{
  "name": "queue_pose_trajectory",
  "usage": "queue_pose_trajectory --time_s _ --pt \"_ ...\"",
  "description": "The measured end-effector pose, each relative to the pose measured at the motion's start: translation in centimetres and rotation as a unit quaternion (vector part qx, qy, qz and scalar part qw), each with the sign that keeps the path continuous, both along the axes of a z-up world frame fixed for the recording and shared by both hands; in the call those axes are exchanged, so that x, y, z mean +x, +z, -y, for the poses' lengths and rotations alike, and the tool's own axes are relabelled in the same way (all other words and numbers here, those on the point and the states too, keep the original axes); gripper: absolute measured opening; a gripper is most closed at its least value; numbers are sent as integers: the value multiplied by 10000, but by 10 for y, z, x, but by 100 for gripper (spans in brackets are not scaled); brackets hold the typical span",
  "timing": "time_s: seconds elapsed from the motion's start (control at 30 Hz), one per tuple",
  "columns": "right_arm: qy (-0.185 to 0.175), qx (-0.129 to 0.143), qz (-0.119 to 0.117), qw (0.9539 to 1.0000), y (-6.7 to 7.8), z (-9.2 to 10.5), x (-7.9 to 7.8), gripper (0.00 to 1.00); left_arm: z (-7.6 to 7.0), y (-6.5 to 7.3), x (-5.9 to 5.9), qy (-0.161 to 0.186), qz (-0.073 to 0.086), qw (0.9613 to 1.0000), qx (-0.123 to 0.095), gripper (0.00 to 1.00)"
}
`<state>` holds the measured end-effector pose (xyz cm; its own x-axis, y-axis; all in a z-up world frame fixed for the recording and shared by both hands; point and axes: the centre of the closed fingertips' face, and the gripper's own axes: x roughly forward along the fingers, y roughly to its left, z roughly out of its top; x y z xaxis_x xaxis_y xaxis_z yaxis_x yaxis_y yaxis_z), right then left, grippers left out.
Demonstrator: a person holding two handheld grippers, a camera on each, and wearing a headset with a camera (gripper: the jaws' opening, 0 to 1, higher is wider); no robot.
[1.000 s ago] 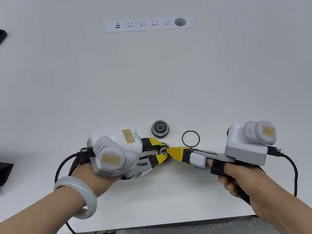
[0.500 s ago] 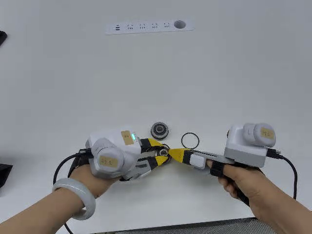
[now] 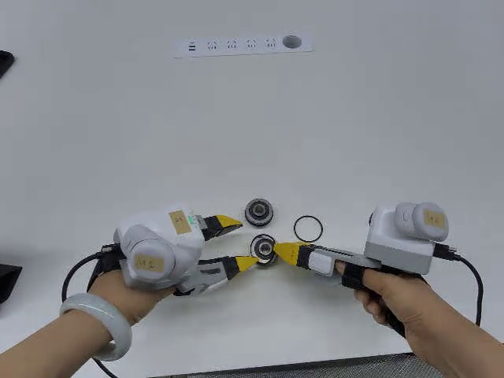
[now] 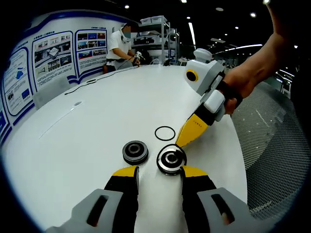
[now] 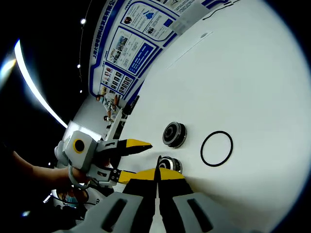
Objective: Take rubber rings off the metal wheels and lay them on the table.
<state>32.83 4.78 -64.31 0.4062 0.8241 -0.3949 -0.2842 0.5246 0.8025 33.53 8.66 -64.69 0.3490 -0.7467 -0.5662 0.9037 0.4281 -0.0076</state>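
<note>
The nearer metal wheel (image 3: 262, 248), a small round silver disc with a dark outer band, lies flat on the white table (image 3: 354, 134) between the two claws. The yellow-tipped right claw (image 3: 282, 251) has its jaws pressed together, and its point touches that wheel's rim. Whether it pinches any rubber there cannot be told. The left claw (image 3: 239, 242) stands wide open and grips nothing. One of its yellow tips is just beside the nearer wheel and the other is up near the farther metal wheel (image 3: 258, 211), a darker round one lying just behind the first. A thin black rubber ring (image 3: 308, 229) lies loose and flat on the table just right of the two wheels, touching neither. In all there are two wheels, one loose ring and two claws. Well beyond them, a long white power strip (image 3: 242, 45) lies at the table's far side. A dark object (image 3: 6, 277) sits at the left edge of the head view, too cropped to identify.
</note>
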Motion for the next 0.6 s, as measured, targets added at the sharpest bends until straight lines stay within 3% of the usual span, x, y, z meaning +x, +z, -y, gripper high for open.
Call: queue_pose_trajectory --time_s 0.6 --pt "-27 168 70 9998 16 1 -3 2 -16 -5 -8 133 -89 9999 29 42"
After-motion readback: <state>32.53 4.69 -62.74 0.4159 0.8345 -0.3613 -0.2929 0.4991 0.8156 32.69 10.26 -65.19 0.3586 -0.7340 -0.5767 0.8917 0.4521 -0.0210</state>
